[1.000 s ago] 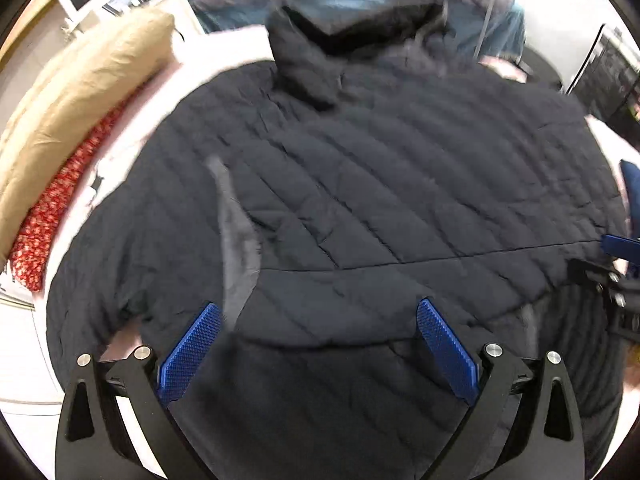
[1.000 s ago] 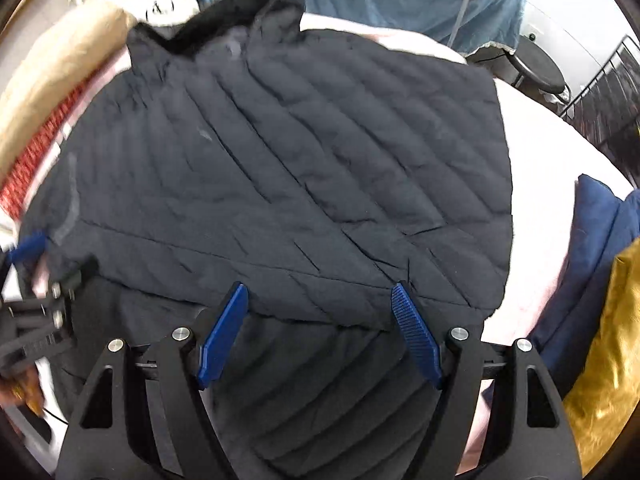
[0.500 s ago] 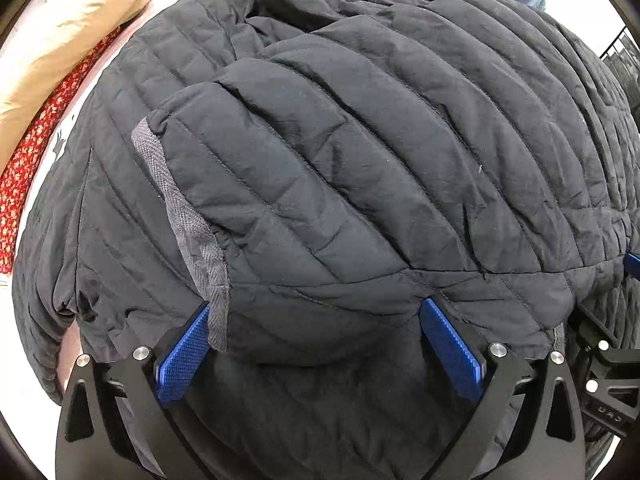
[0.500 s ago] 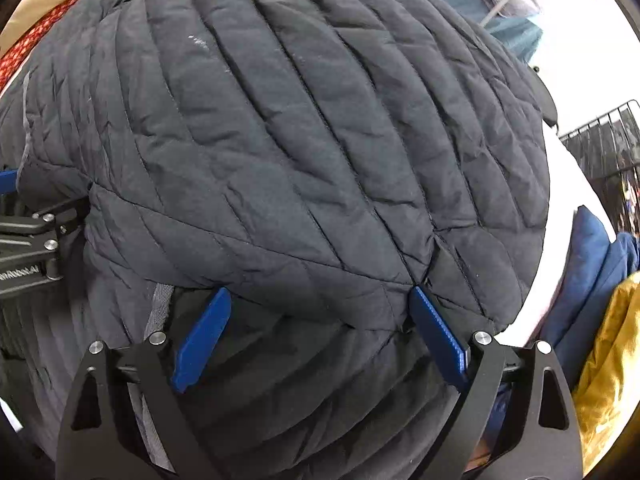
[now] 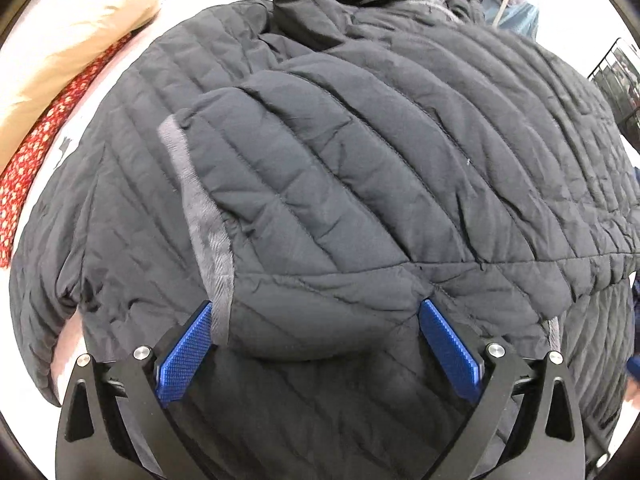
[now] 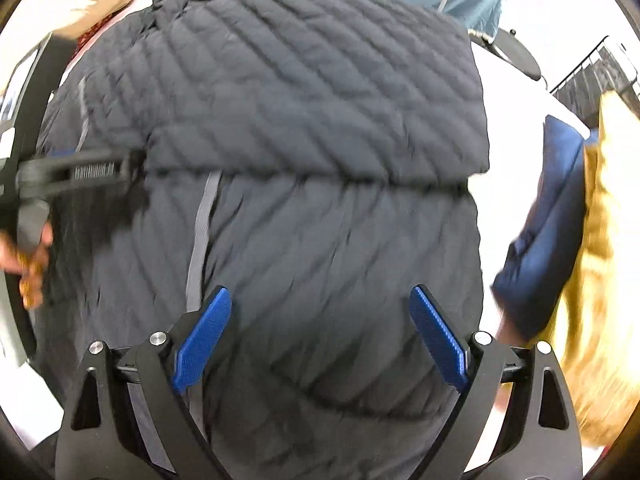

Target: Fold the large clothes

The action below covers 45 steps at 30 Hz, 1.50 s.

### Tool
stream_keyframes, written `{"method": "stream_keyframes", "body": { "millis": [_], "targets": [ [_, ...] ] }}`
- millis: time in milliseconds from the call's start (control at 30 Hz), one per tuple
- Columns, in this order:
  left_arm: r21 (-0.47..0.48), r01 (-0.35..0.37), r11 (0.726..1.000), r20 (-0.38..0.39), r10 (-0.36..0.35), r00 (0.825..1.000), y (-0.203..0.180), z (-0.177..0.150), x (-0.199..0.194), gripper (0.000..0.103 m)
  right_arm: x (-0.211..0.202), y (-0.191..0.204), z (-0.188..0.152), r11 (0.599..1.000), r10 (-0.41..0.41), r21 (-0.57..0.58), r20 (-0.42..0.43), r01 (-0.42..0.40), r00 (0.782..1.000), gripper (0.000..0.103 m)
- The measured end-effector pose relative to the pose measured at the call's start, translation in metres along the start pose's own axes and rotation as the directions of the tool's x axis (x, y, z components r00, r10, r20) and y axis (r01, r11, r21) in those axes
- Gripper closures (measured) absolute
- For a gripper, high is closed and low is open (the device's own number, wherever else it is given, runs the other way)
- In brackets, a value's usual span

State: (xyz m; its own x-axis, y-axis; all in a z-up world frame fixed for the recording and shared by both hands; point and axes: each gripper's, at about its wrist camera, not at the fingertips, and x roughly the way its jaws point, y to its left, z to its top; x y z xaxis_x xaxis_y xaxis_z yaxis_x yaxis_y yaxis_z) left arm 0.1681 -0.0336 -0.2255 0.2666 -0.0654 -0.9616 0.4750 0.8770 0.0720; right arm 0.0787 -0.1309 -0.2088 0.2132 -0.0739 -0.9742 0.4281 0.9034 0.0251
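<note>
Now that the hem of the quilted jacket point(image 6: 312, 120) has come up and lies doubled over its own body, your left gripper point(image 5: 316, 344) and right gripper point(image 6: 320, 328) both hover spread above it, gripping nothing; the first fold looks done.

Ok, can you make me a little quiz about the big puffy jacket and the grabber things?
1. True or false: the left gripper has its jaws wide open.
2. What colour is the quilted jacket?
A. red
B. dark navy, nearly black
C. yellow
3. Fill in: in the right wrist view, the thing beside the jacket next to the yellow fabric is a ____ cushion.

Key:
1. true
2. B
3. blue
</note>
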Motion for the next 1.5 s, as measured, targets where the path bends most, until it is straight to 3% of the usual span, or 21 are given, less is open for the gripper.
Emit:
{"method": "stream_keyframes", "body": {
  "millis": [133,233,400,600,700,900,1000,1100,1233,1367,1400,1433,1500],
  "targets": [
    [-0.034,0.026,0.999,0.041,-0.024,0.999,0.013,-0.016,-0.021,0.006,0.000,0.013,-0.015,0.999,0.027,-0.024,-0.010,-0.027,1.000,0.013],
    [-0.105,0.072,0.992,0.072,-0.065,0.995,0.036,-0.034,-0.039,0.006,-0.006,0.026,-0.018,0.998,0.041,-0.046,-0.007,-0.041,0.999,0.013],
    [-0.216,0.085,0.973,0.089,-0.067,0.994,0.081,-0.068,-0.054,0.007,-0.011,0.040,-0.021,0.996,0.066,-0.061,-0.016,-0.067,0.998,0.013],
    [-0.367,0.036,0.929,0.057,-0.016,0.998,0.149,-0.118,-0.060,0.007,-0.021,0.057,-0.026,0.993,0.091,-0.076,-0.003,-0.091,0.996,0.013],
    [-0.468,0.019,0.884,0.048,0.004,0.999,0.182,-0.144,-0.062,0.007,-0.020,0.054,-0.031,0.993,0.110,-0.045,-0.029,-0.111,0.994,0.013],
    [-0.658,0.023,0.752,0.060,0.021,0.998,0.241,-0.179,-0.060,0.007,-0.008,0.042,-0.025,0.993,0.098,-0.062,-0.055,-0.101,0.994,0.013],
    [-0.711,0.048,0.701,0.088,0.021,0.996,0.260,-0.182,-0.060,0.007,-0.009,0.049,-0.026,0.992,0.093,-0.081,-0.053,-0.097,0.994,0.013],
    [-0.781,0.094,0.618,0.131,0.015,0.991,0.280,-0.176,-0.061,0.008,-0.010,0.062,-0.027,0.990,0.079,-0.113,-0.047,-0.084,0.996,0.013],
    [-0.864,0.151,0.481,0.165,-0.013,0.986,0.312,-0.174,-0.054,0.008,-0.012,0.077,-0.034,0.988,0.066,-0.133,-0.056,-0.073,0.996,0.013],
    [-0.930,0.217,0.297,0.220,-0.025,0.975,0.340,-0.183,-0.045,0.009,-0.013,0.078,-0.043,0.989,0.053,-0.132,-0.063,-0.061,0.997,0.013],
    [-0.936,0.227,0.268,0.229,-0.025,0.973,0.342,-0.186,-0.043,0.009,-0.014,0.078,-0.044,0.990,0.048,-0.131,-0.063,-0.056,0.997,0.013],
    [-0.946,0.238,0.219,0.238,-0.027,0.971,0.348,-0.189,-0.039,0.009,-0.015,0.076,-0.046,0.990,0.045,-0.130,-0.060,-0.053,0.997,0.013],
    [-0.955,0.236,0.180,0.232,-0.044,0.972,0.352,-0.192,-0.031,0.009,-0.017,0.073,-0.049,0.991,0.040,-0.126,-0.058,-0.047,0.998,0.013]
  ]
}}
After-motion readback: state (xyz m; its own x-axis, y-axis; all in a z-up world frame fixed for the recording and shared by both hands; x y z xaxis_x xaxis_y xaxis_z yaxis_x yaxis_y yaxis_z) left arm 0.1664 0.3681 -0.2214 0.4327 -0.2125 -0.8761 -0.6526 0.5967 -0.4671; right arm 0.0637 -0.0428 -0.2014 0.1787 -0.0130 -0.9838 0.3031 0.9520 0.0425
